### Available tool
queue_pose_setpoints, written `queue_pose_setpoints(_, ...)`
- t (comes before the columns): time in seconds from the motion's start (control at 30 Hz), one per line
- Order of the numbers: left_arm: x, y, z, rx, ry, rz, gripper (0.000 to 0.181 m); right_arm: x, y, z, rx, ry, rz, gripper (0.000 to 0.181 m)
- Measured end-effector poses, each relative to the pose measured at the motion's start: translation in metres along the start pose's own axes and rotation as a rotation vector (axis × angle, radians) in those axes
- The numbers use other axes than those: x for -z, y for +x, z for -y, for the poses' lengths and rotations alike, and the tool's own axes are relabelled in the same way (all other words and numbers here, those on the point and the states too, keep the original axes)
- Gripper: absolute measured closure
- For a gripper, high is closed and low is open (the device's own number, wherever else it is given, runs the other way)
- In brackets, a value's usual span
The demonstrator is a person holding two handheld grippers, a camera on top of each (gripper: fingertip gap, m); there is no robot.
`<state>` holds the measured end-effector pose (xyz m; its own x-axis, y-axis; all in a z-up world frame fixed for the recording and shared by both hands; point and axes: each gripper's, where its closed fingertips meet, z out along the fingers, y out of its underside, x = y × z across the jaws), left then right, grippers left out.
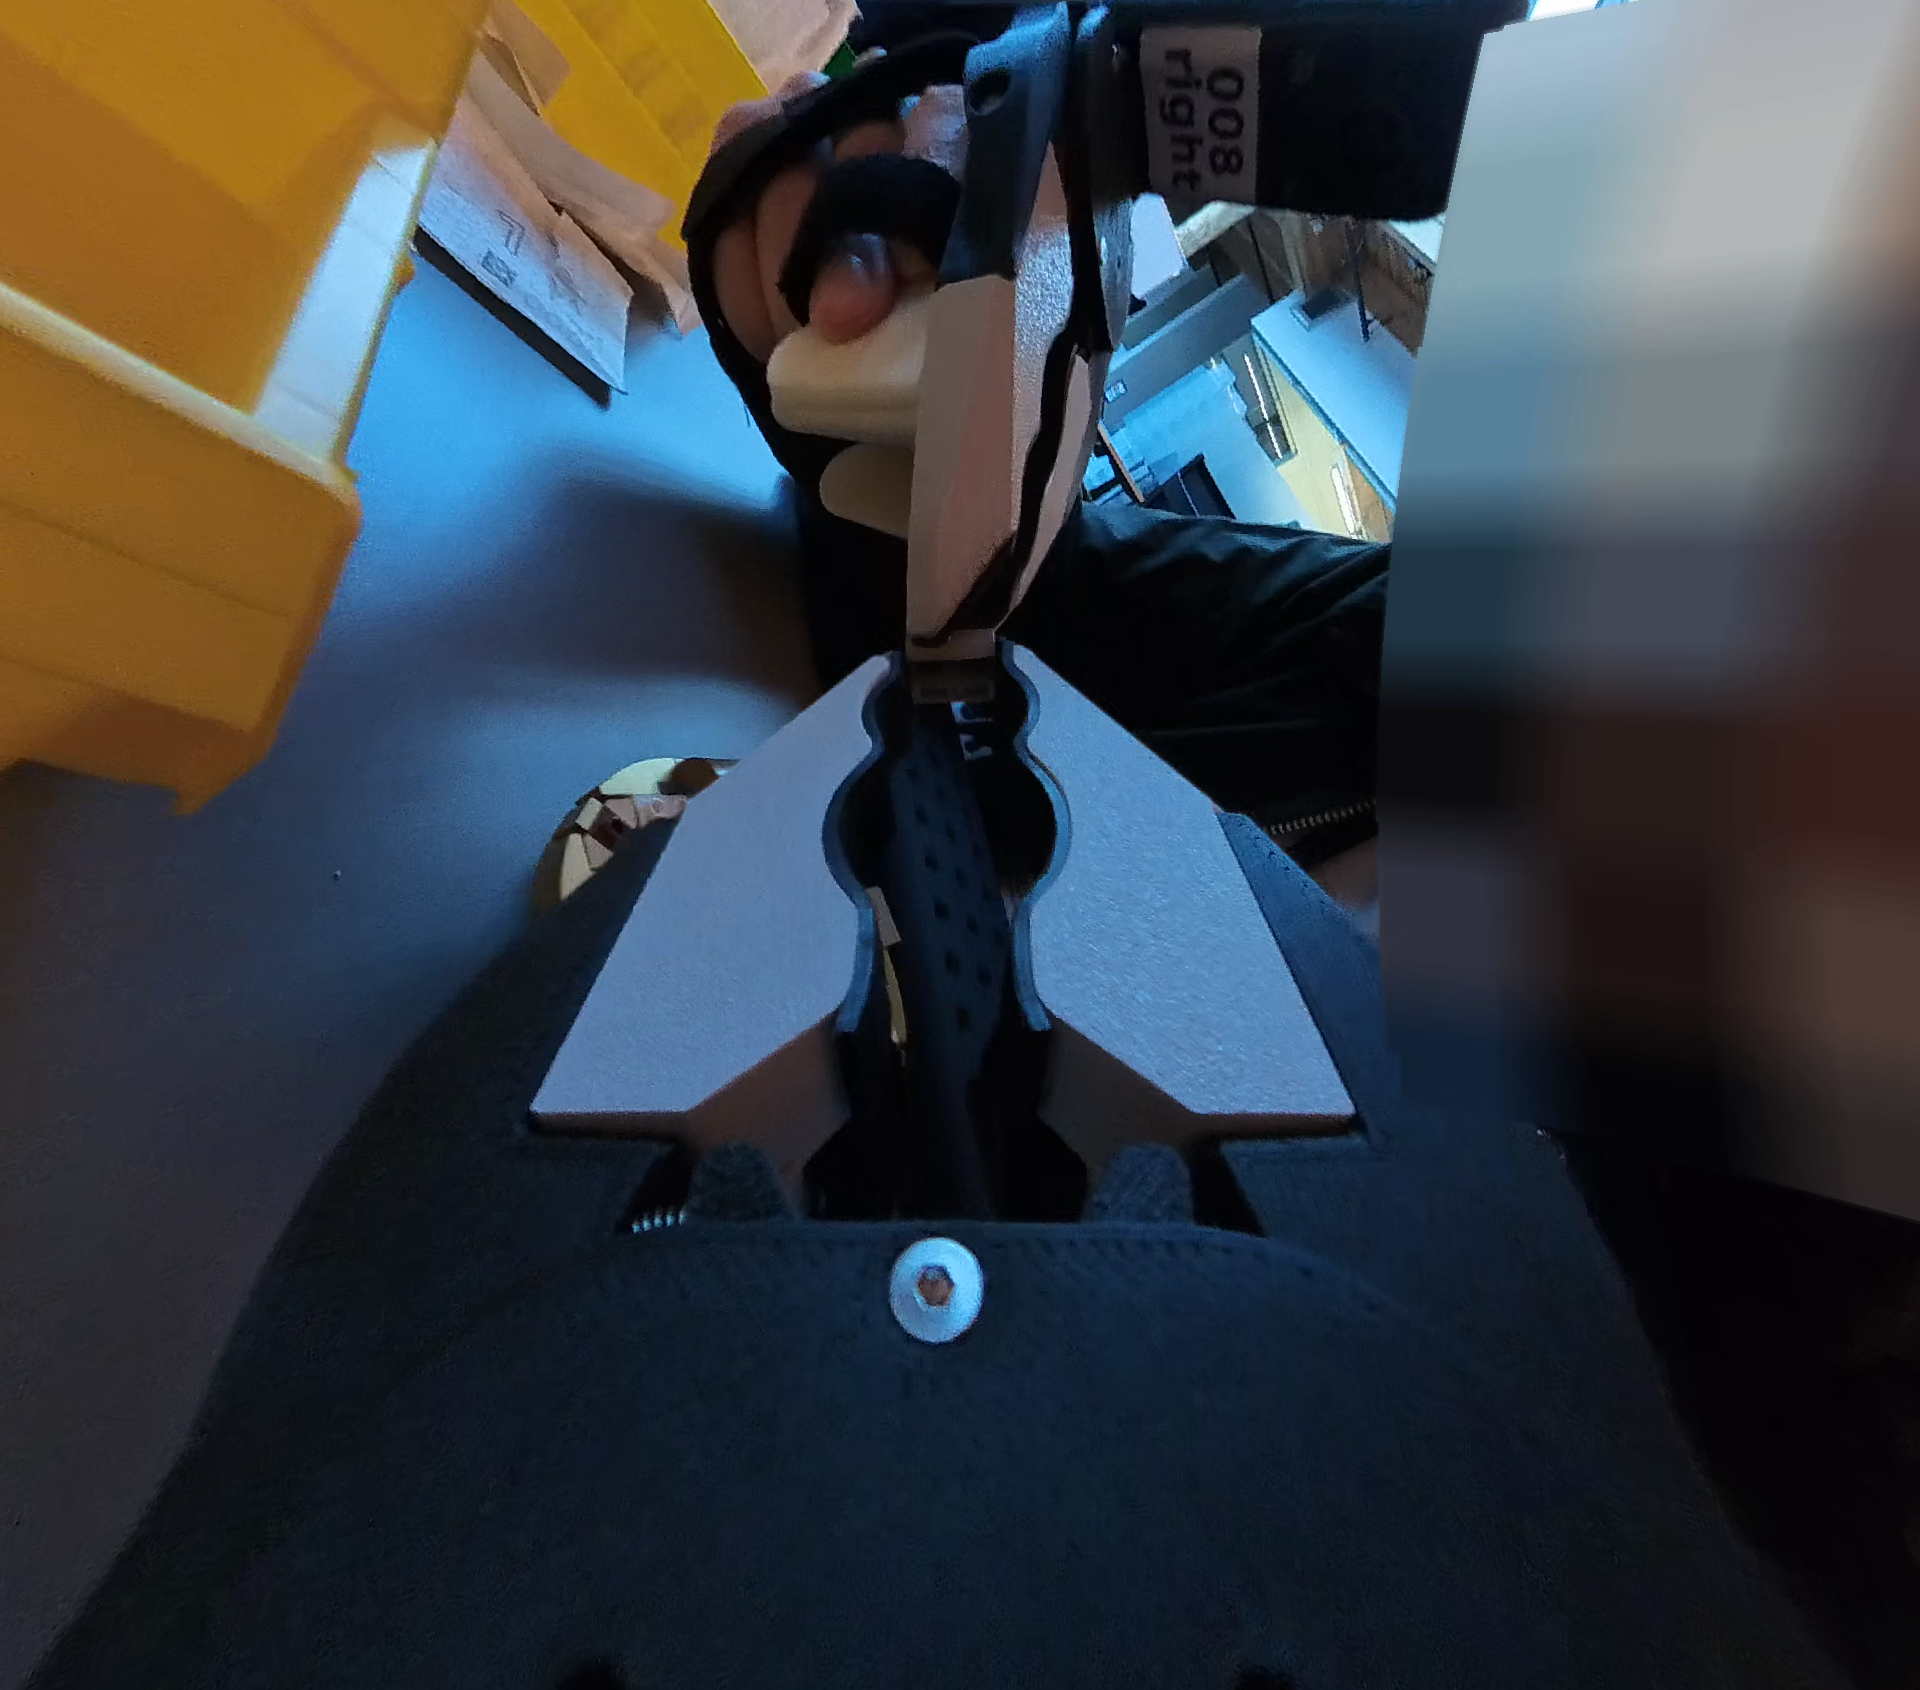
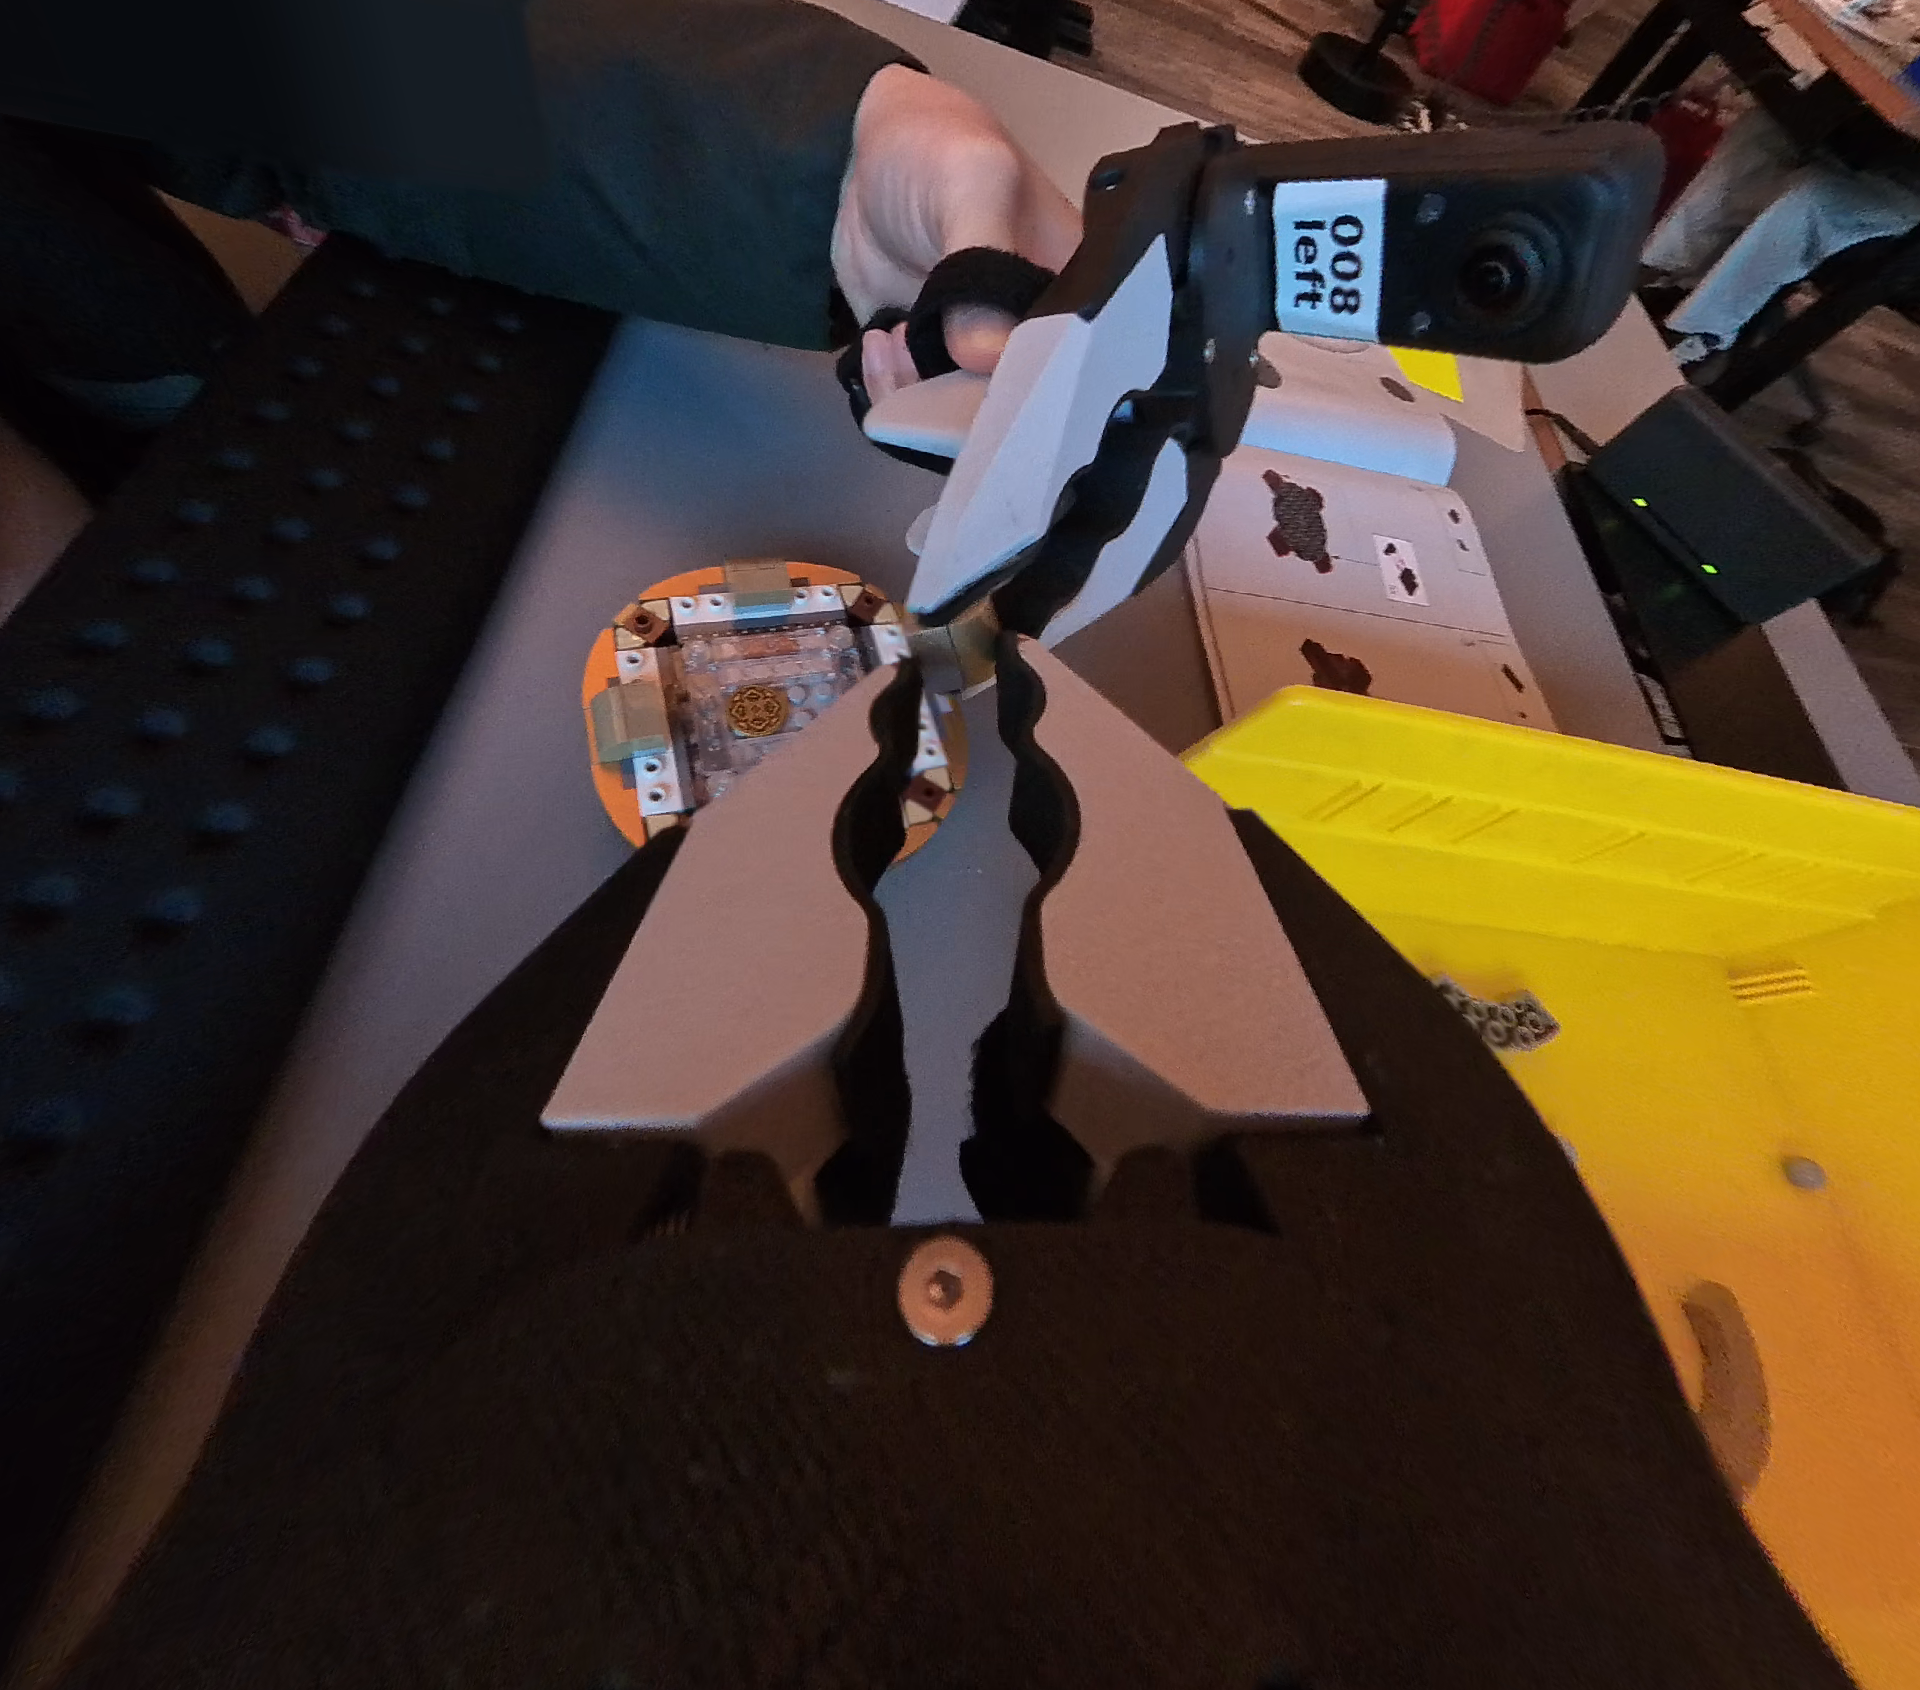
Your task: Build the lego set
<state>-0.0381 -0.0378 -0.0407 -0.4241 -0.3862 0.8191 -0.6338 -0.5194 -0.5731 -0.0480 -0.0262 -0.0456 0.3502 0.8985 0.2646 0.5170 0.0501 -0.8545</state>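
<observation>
Left gripper (image 1: 948, 684) tips pinch a small tan piece (image 1: 951, 690), meeting right gripper (image 1: 961, 601) tips | right gripper (image 2: 961, 669) clamps the same piece (image 2: 956, 653) above grey table (image 2: 665, 456); lego set (image 2: 748, 695) just beside; yellow bin (image 2: 1621, 965) right.

Grey table with a build, a bin and papers on it.
The table (image 2: 665, 477) is smooth and grey. A round orange-based lego build (image 2: 727, 705) sits near its middle. A yellow bin (image 2: 1558, 965) stands at the right in the right wrist view, and an open booklet (image 2: 1361, 570) lies flat beyond it. In the left wrist view, brown paper bags (image 1: 540, 227) lie beside the bin.
</observation>
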Motion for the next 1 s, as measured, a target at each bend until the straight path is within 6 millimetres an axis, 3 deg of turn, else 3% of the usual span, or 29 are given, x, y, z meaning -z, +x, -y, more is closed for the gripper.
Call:
queue_pose_setpoints(0.23,-0.005,0.009,-0.008,-0.019,-0.051,-0.053,0.167,0.002,-0.011,0.004,-0.042,0.043,0.096,0.168)
queue_pose_setpoints(0.37,0.004,0.016,0.014,-0.143,0.084,-0.054,0.167,0.009,0.008,0.018,-0.129,0.179,0.033,0.167)
queue_pose_setpoints(0.43,0.012,0.008,0.026,-0.291,0.144,0.074,0.167,0.017,0.024,0.023,-0.281,0.244,0.026,0.149)
queue_pose_setpoints(0.5,0.02,0.012,0.04,-0.491,0.243,0.16,0.167,0.029,0.031,0.035,-0.403,0.358,0.081,0.131)
queue_pose_setpoints(0.63,0.022,0.032,0.048,-0.714,0.335,0.198,0.168,0.031,0.047,0.031,-0.417,0.367,-0.039,0.14)
queue_pose_setpoints(0.77,0.015,0.034,0.046,-0.741,0.322,0.199,0.168,0.028,0.041,0.038,-0.335,0.367,-0.073,0.152)
queue_pose_setpoints(0.9,0.014,0.031,0.045,-0.752,0.317,0.217,0.167,0.028,0.035,0.044,-0.368,0.411,-0.013,0.167)
queue_pose_setpoints(1.0,0.013,0.032,0.046,-0.764,0.323,0.222,0.167,0.029,0.036,0.045,-0.431,0.452,0.029,0.167)
